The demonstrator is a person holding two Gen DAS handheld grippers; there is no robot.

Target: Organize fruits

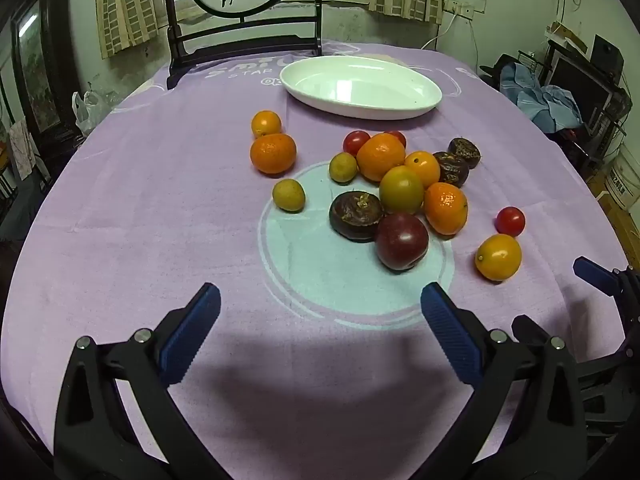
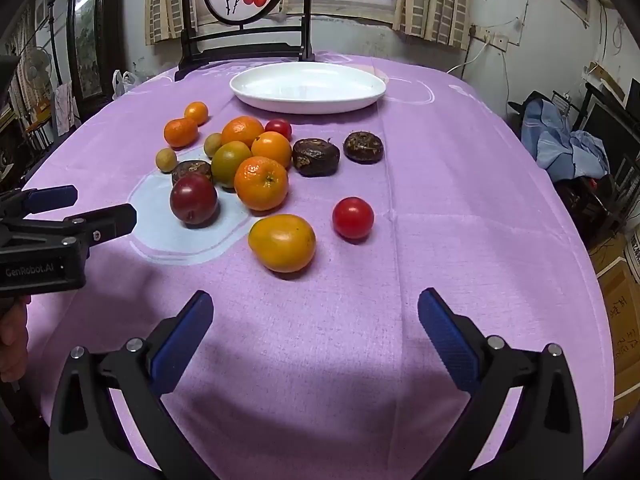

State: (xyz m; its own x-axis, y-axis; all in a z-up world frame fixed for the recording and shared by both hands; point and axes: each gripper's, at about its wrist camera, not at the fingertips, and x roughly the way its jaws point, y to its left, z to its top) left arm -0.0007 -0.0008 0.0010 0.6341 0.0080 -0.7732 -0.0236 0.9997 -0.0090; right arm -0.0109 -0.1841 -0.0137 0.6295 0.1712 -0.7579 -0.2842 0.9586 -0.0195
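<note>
Right gripper (image 1: 600,276) partly cut off

On my left gripper's (image 2: 52,200) black body I read "GenRobot.AI". On the purple tablecloth (image 1: 160,200), beside the white plate (image 1: 360,88), "STAR" shows.

A cloth-covered surface (image 1: 120,220) carries everything. An oval dish (image 1: 360,86) lies at its far side, in front of a chair (image 1: 244,46). Nearer than the dish, a cluster of fruits (image 1: 404,188) sits about mid-surface. Left of the cluster two mandarins (image 1: 273,153) lie touching, one behind the other. Right of the cluster, apart from it, a cherry tomato (image 2: 353,217) lies just behind and right of a kumquat-like fruit (image 2: 282,242). The left gripper (image 1: 320,304) and right gripper (image 2: 316,308) hang over the near edge, side by side.
</note>
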